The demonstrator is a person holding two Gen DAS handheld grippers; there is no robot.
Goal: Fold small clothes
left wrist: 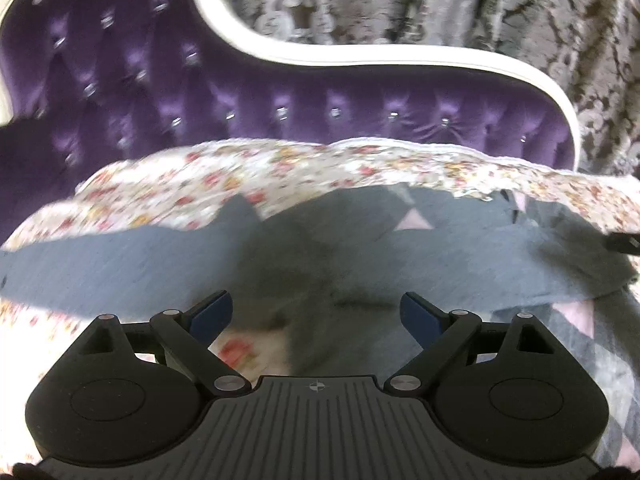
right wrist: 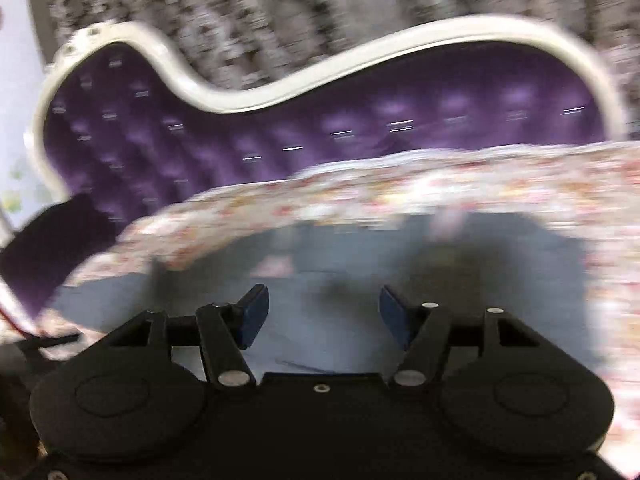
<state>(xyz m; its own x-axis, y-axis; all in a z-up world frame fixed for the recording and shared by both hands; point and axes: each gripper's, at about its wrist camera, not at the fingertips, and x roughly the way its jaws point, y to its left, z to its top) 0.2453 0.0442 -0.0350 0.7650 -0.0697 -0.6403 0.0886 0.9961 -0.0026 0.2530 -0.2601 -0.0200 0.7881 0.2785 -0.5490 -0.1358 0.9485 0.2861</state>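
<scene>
A grey garment (left wrist: 360, 248) with pink triangle marks lies spread on a floral sheet (left wrist: 280, 164); one long part reaches to the left. My left gripper (left wrist: 316, 312) is open just above the garment's near middle, holding nothing. In the blurred right wrist view the same grey garment (right wrist: 400, 248) lies on the floral sheet (right wrist: 400, 188). My right gripper (right wrist: 322, 312) is open over it and empty. A dark tip of the right gripper (left wrist: 624, 242) shows at the left wrist view's right edge.
A purple tufted backrest (left wrist: 280, 96) with a white frame stands behind the sheet, also in the right wrist view (right wrist: 360, 128). A patterned curtain (left wrist: 440, 4) hangs behind it. A dark purple cushion (right wrist: 52, 248) lies at the left.
</scene>
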